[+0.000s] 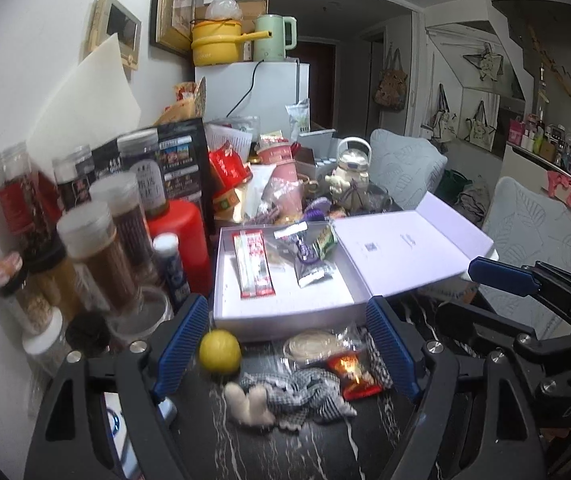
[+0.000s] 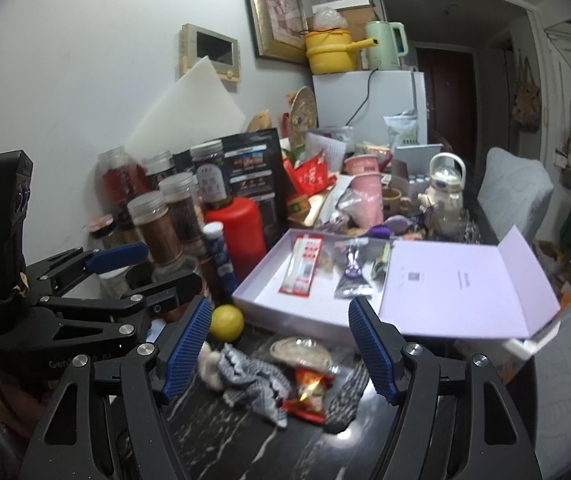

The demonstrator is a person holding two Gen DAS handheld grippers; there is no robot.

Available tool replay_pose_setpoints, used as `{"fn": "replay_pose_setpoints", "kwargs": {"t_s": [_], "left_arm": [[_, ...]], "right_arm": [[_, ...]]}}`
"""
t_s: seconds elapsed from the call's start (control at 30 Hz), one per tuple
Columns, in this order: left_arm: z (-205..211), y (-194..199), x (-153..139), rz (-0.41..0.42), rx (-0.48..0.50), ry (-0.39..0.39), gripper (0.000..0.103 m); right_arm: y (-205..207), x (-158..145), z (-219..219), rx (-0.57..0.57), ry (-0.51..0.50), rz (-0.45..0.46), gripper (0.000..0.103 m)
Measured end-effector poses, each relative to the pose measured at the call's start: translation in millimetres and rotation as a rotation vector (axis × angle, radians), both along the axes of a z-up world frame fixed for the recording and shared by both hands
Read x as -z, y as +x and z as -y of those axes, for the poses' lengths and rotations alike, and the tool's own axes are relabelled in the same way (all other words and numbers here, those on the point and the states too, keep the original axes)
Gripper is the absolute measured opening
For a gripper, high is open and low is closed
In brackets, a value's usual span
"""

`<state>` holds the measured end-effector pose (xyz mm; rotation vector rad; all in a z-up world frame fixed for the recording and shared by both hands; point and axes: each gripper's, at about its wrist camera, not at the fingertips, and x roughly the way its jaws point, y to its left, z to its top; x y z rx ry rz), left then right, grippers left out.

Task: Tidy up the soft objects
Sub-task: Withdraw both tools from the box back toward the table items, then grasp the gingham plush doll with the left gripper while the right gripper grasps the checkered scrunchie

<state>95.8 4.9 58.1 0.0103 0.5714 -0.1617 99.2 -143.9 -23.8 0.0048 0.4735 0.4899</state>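
Nearest, I kept both the left gripper (image 1: 285, 344) and right gripper (image 2: 281, 348) spread and empty above the limp checked cloth (image 1: 309, 396) at the table's front edge, judging its bunched middle easiest to pinch, before the open box (image 1: 285, 304) beyond.

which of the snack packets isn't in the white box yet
The red and orange packet lies on the dark table in front of the white box, beside the checked cloth. The long red packet and purple packet lie inside.

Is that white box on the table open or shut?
Open. The white box has its lid folded back to the right, and snack packets lie exposed inside on its floor.
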Motion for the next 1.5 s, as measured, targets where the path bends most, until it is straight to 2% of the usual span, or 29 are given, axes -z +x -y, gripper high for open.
{"fn": "replay_pose_setpoints", "kwargs": {"t_s": [0.27, 0.4, 0.47, 0.6, 0.7, 0.97, 1.23, 1.4, 1.43, 1.5], "left_arm": [[-0.7, -17.8, 31.5, -0.055, 0.03, -0.042, 0.082], [4.5, -22.4, 47.0, -0.073, 0.053, -0.037, 0.082], [8.1, -21.2, 57.9, -0.089, 0.095, -0.042, 0.082], [11.6, -15.3, 78.2, -0.137, 0.113, -0.047, 0.082], [13.1, -9.2, 91.3, -0.161, 0.112, -0.056, 0.082], [14.6, 19.3, 110.3, -0.167, 0.069, -0.013, 0.082], [11.2, 59.1, 121.4, -0.182, 0.03, 0.021, 0.082], [6.2, 77.7, 135.3, -0.226, 0.015, 0.029, 0.082], [4.3, 79.1, 138.2, -0.242, 0.014, 0.023, 0.082], [0.3, 79.2, 142.7, -0.268, 0.014, 0.003, 0.082]], "right_arm": [[-16.5, 29.1, 3.3, 0.007, 0.018, -0.056, 0.072], [-18.6, 47.6, 7.4, 0.018, 0.006, -0.087, 0.072], [-17.3, 57.9, 10.2, 0.03, 0.002, -0.113, 0.072], [-12.6, 79.3, 18.4, 0.042, 0.008, -0.171, 0.072], [-8.9, 91.5, 23.6, 0.056, -0.002, -0.198, 0.072], [6.1, 120.2, 34.2, 0.072, -0.008, -0.271, 0.072], [30.7, 132.3, 43.9, 0.08, 0.012, -0.31, 0.072], [53.9, 137.7, 44.0, 0.096, -0.003, -0.33, 0.071], [59.3, 138.7, 43.0, 0.103, -0.012, -0.334, 0.071], [68.0, 141.0, 41.1, 0.108, -0.014, -0.347, 0.063]]}}
